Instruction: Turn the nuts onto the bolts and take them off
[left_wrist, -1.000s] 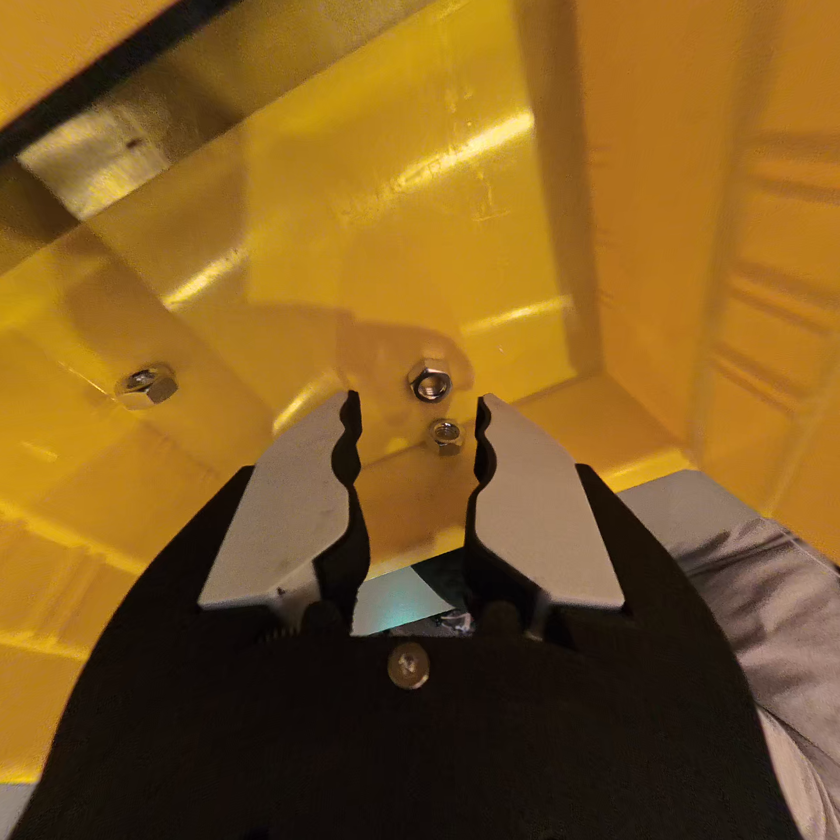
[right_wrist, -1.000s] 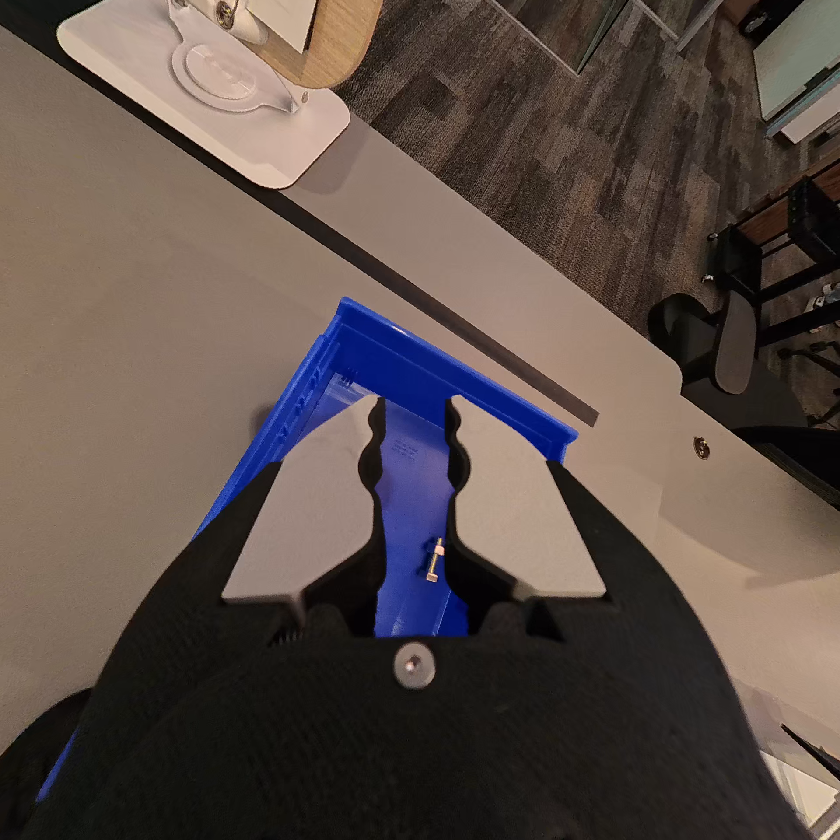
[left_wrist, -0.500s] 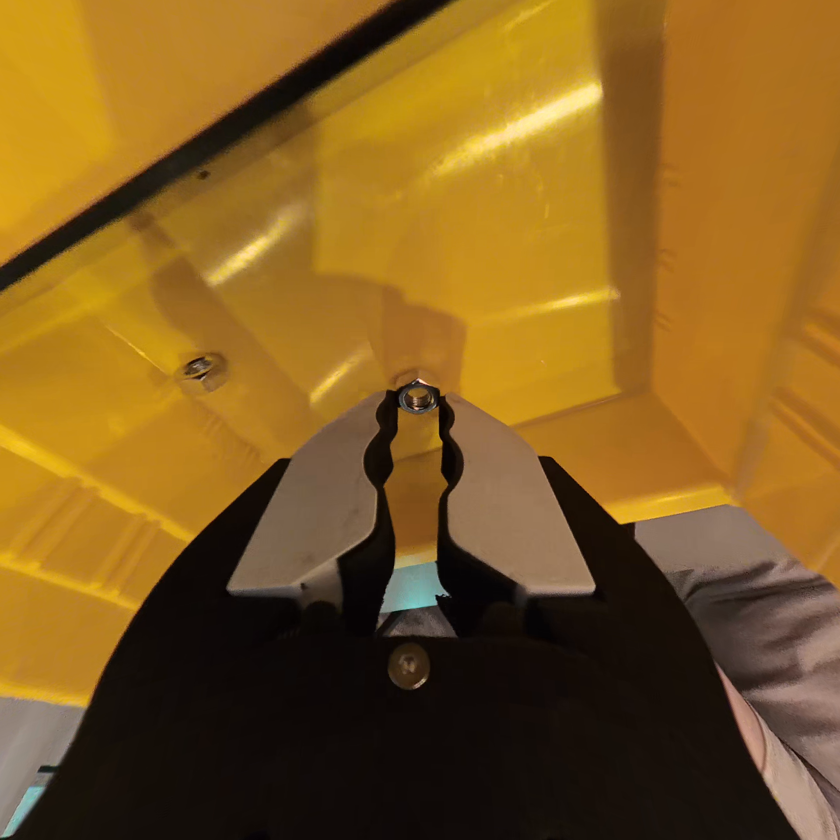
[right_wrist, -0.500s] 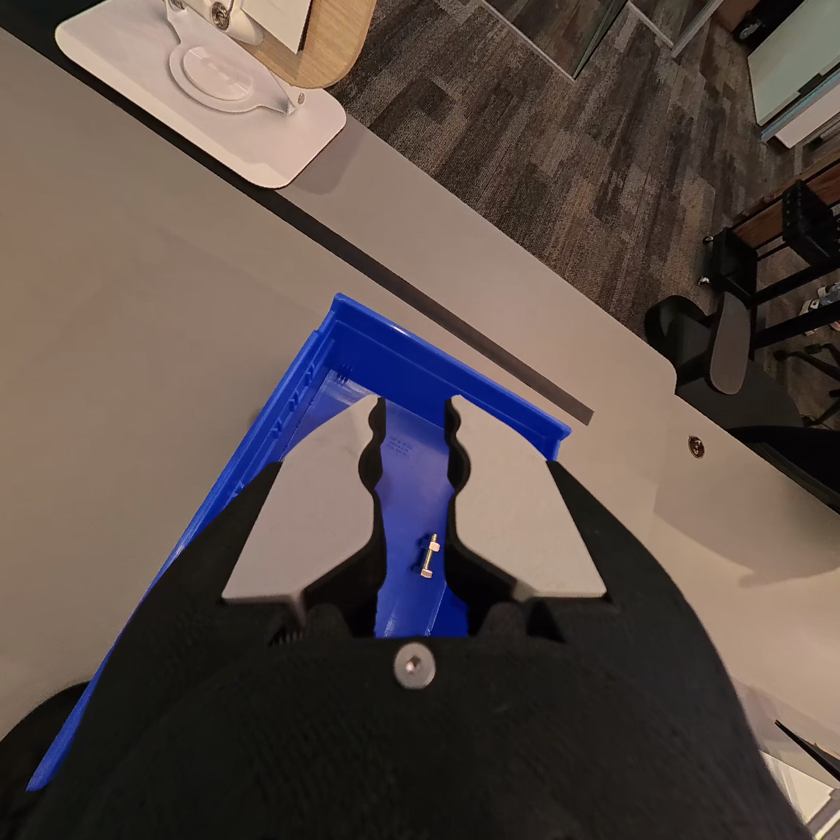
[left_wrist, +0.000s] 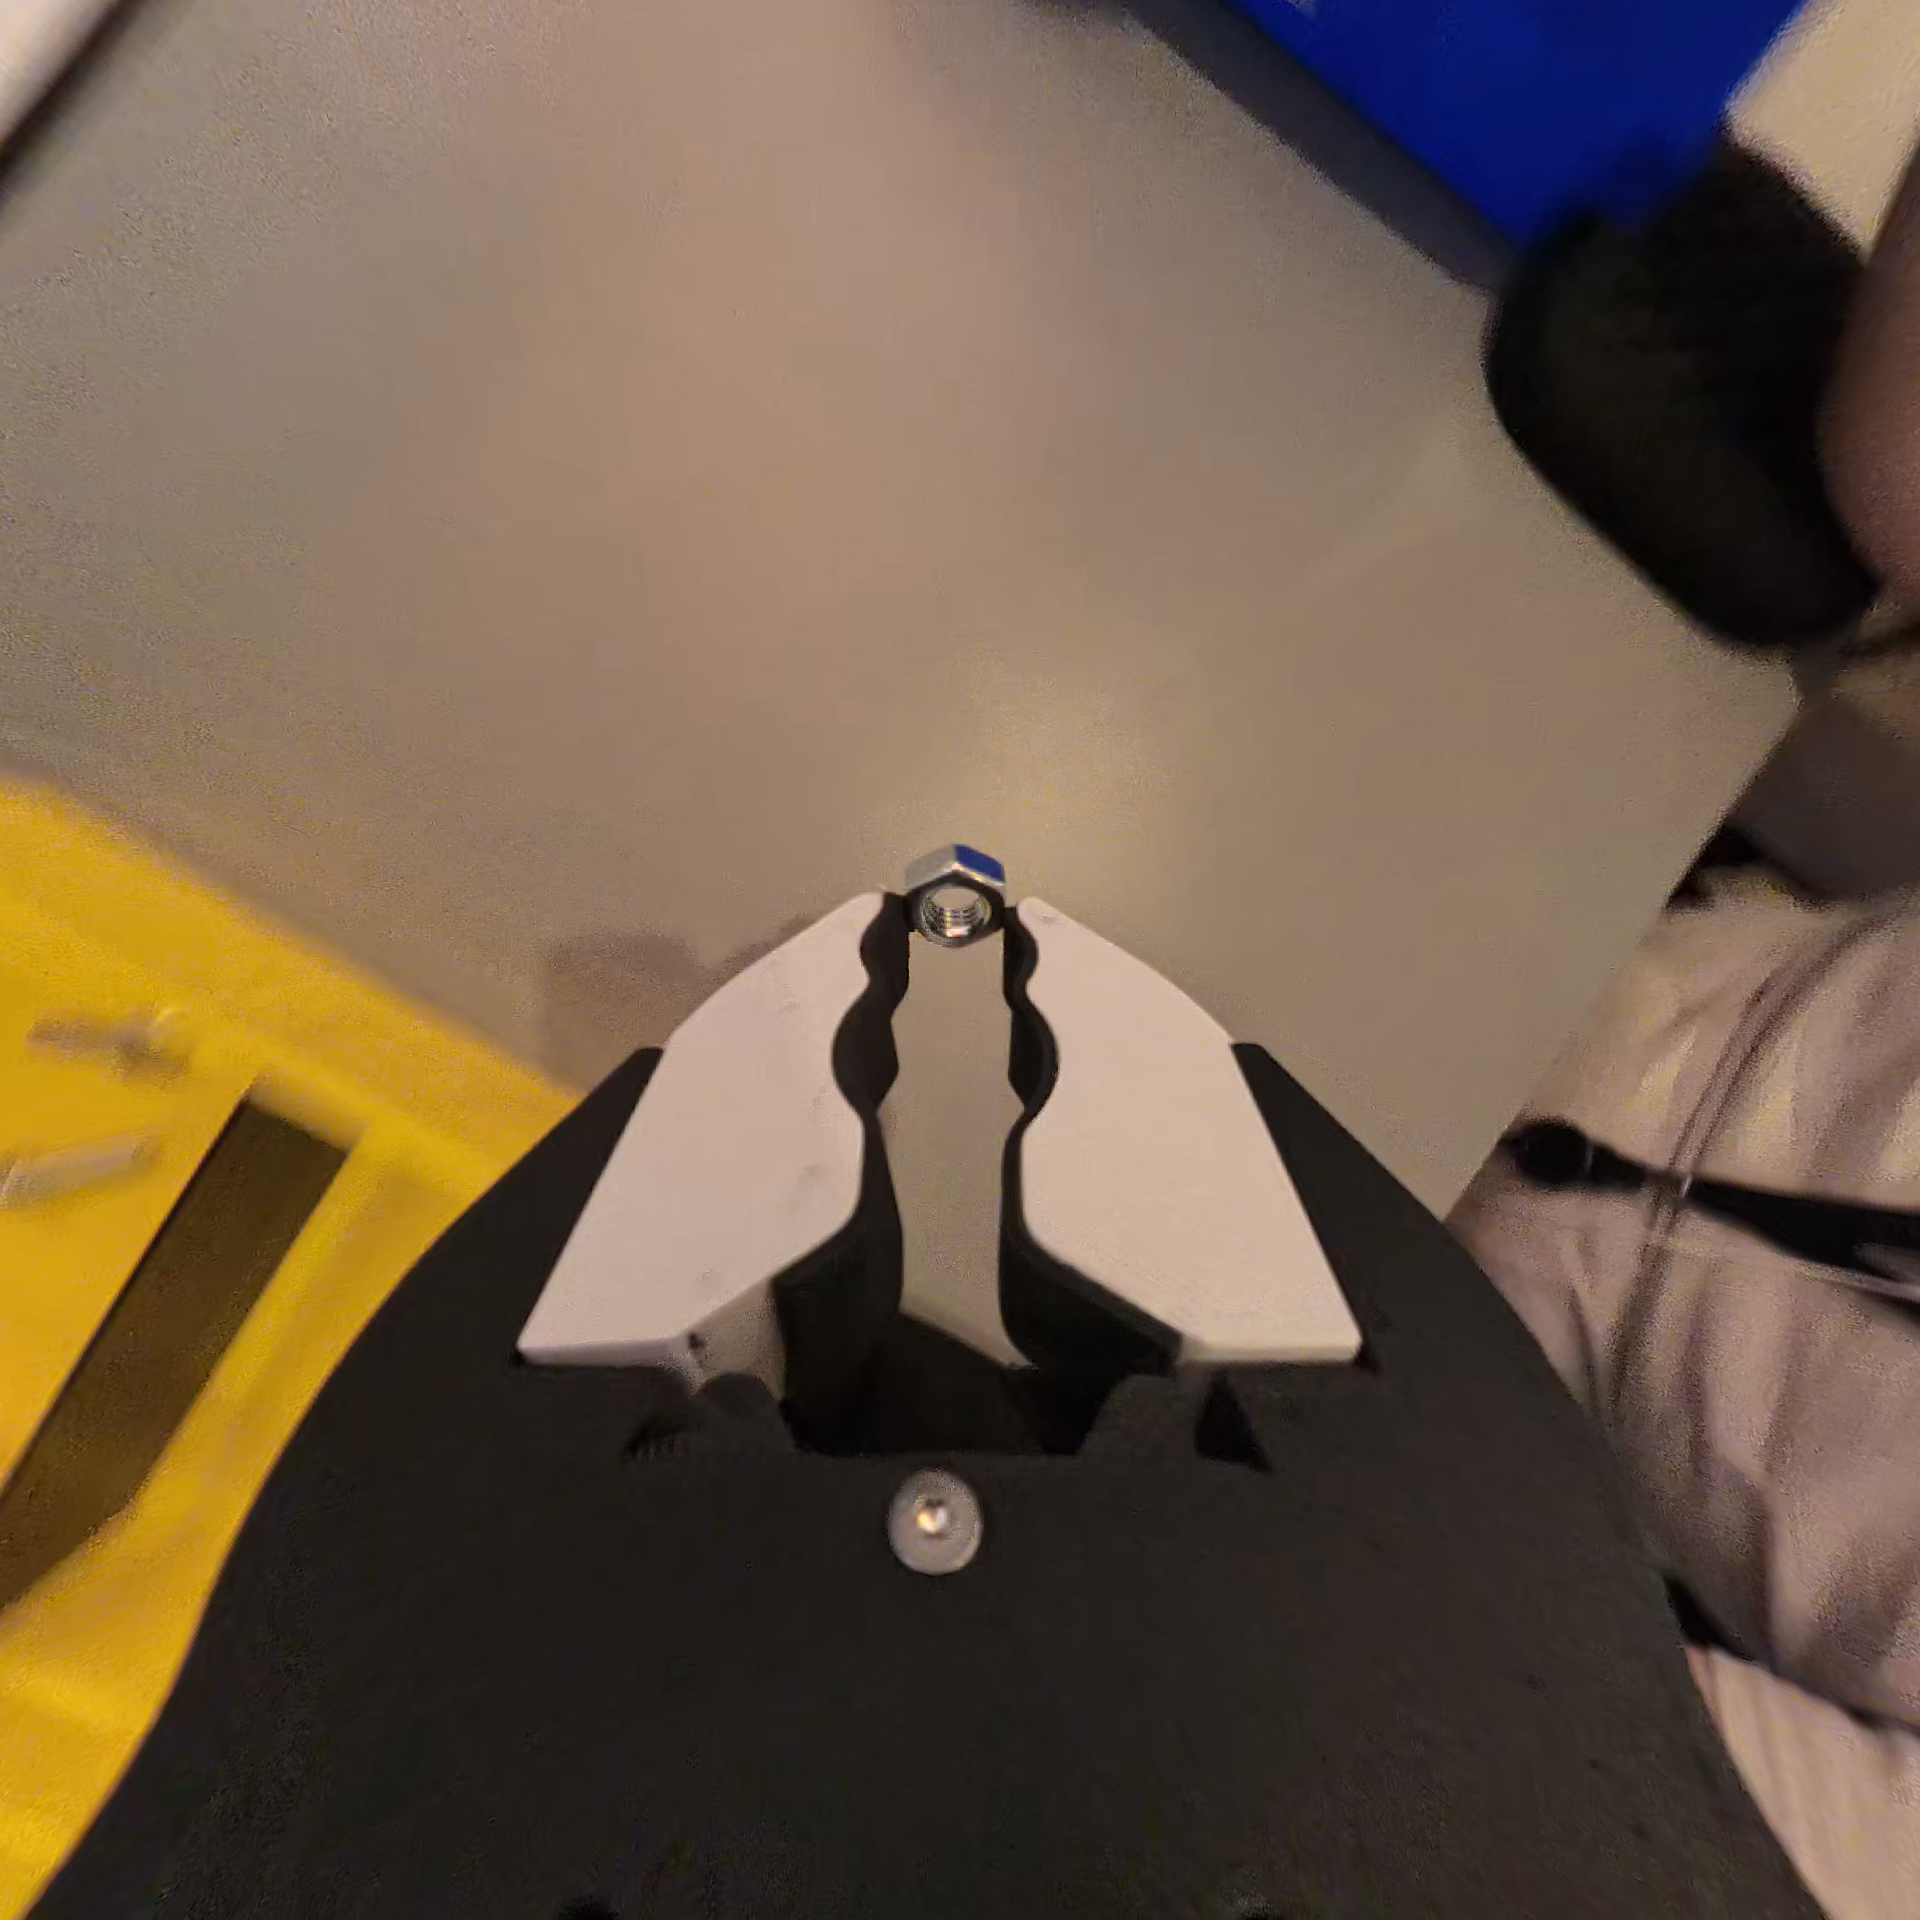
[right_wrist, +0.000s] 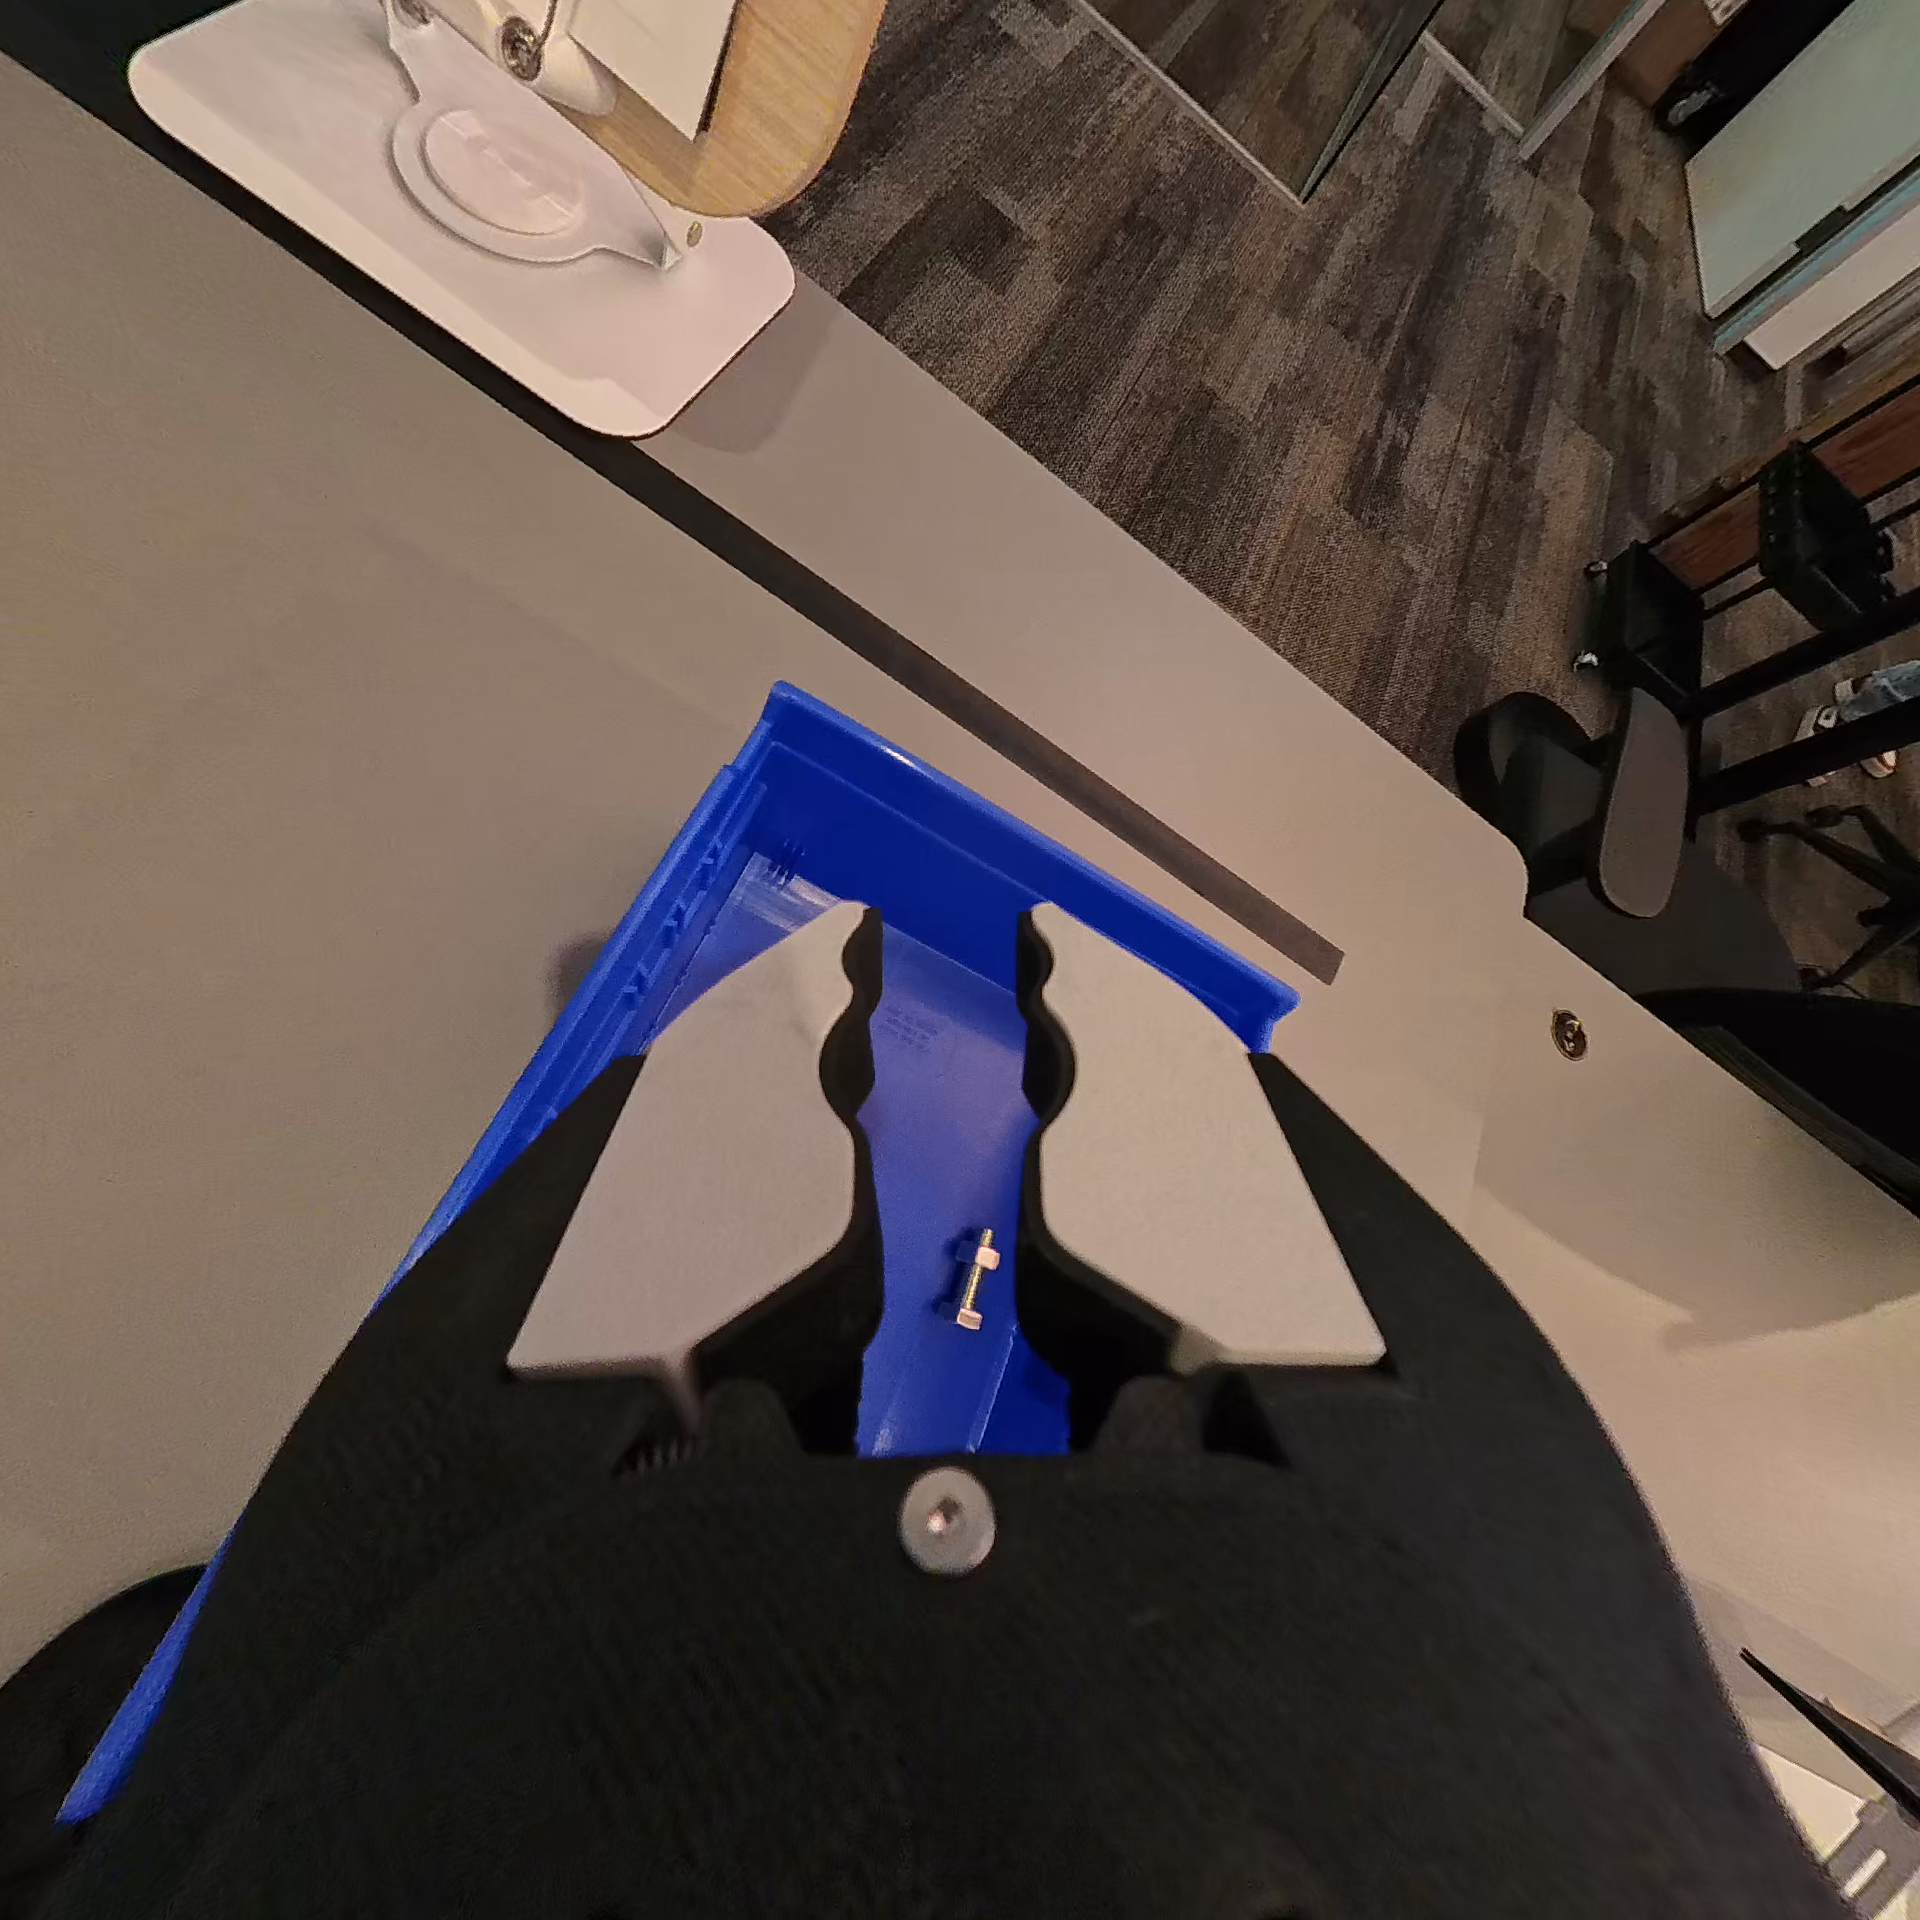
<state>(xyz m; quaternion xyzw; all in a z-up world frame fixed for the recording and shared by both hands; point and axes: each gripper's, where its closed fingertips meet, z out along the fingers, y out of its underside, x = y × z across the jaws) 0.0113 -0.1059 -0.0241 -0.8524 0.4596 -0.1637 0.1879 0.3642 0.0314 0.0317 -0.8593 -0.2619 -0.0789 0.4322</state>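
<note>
My left gripper (left_wrist: 954, 914) is shut on a small steel hex nut (left_wrist: 954, 906), pinched at the fingertips and held above the grey table (left_wrist: 727, 468). The yellow bin (left_wrist: 135, 1195) lies at the lower left, with blurred nuts (left_wrist: 99, 1044) in it. My right gripper (right_wrist: 948, 925) is open and empty, hovering over the blue bin (right_wrist: 935, 883). A brass-coloured bolt with a nut on it (right_wrist: 975, 1290) lies on the blue bin's floor between the fingers. The blue bin also shows in the left wrist view (left_wrist: 1507, 94), beside the other gripper's black body (left_wrist: 1662, 416).
A white stand base with a wooden panel (right_wrist: 499, 208) sits at the table's far edge (right_wrist: 935, 675). Beyond it are dark carpet and office chairs (right_wrist: 1621, 810). A person's pale sleeve (left_wrist: 1714, 1299) is at the right of the left wrist view. One gripper's finger ends stand about 40 cm off the other's.
My left gripper closed on a nut inside the yellow bin and lifted it out over the grey table. My right gripper stayed open over the blue bin, barely shifting.
</note>
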